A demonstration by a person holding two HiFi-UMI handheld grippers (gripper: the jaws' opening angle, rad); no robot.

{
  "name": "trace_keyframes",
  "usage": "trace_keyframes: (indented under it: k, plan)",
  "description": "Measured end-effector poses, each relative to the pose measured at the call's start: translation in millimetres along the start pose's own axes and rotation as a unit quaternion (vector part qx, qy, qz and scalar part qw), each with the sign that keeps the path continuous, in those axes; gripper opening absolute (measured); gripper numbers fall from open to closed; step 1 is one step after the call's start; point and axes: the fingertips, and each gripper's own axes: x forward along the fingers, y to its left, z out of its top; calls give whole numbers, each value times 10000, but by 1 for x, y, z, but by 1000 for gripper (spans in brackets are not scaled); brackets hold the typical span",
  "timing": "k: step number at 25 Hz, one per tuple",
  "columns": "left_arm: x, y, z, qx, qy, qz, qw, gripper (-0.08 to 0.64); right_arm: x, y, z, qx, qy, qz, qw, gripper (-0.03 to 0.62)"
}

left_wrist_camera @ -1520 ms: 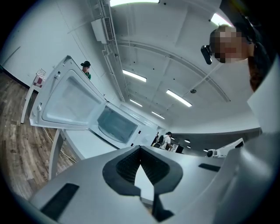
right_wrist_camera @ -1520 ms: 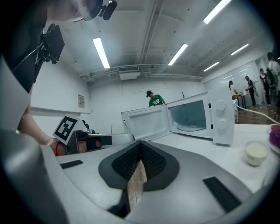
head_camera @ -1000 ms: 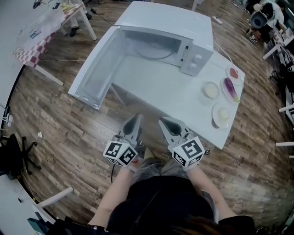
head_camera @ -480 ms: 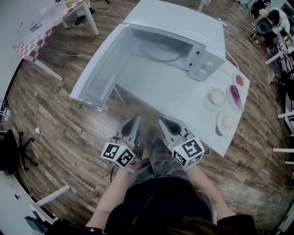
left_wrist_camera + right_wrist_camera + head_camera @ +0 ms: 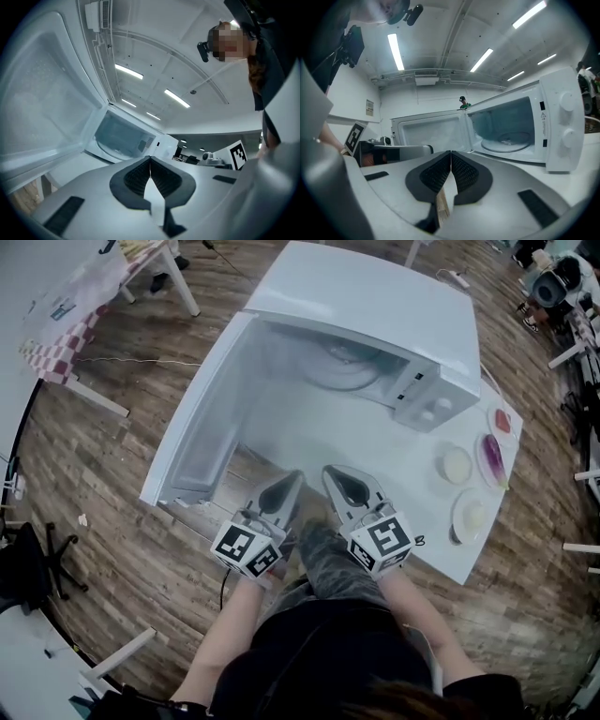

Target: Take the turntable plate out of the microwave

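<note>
A white microwave (image 5: 375, 306) stands on a white table (image 5: 309, 432) with its door (image 5: 202, 418) swung wide to the left. Inside the cavity lies the clear glass turntable plate (image 5: 342, 367), seen also in the right gripper view as the plate (image 5: 508, 140). My left gripper (image 5: 291, 479) and right gripper (image 5: 333, 474) hover side by side at the table's near edge, both shut and empty, pointing toward the oven. The left gripper view shows its gripper (image 5: 150, 159) facing the open cavity (image 5: 122, 136); the right gripper (image 5: 451, 153) faces it too.
Right of the microwave, three small plates with food (image 5: 473, 465) sit near the table's right edge. A table with a checked cloth (image 5: 66, 324) stands at far left on the wooden floor. A person (image 5: 461, 101) stands far behind the door.
Both grippers and the person have moved closer to the table; their tips now reach over its near edge. The microwave looks larger and nearer. Both stay shut.
</note>
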Motion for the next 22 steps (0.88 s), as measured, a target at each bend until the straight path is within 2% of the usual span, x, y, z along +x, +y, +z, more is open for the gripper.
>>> trace_keyframes:
  k: [3, 7, 11, 17, 22]
  plan:
    - [20, 11, 1, -157, 46, -102, 9998, 11, 12, -16, 1, 140, 1, -89, 9999, 20]
    - [49, 36, -3, -262, 292, 88, 9992, 11, 24, -41, -2, 301, 87, -242, 9992, 20]
    - [73, 52, -4, -466, 413, 103, 9980, 11, 36, -65, -7, 571, 194, -442, 9972, 20]
    - [106, 71, -4, -740, 602, 214, 9952, 11, 53, -110, -16, 1180, 357, -929, 9880, 20]
    - [115, 84, 1, -884, 609, 201, 9940, 11, 66, -131, -19, 1581, 305, -1051, 9813, 20]
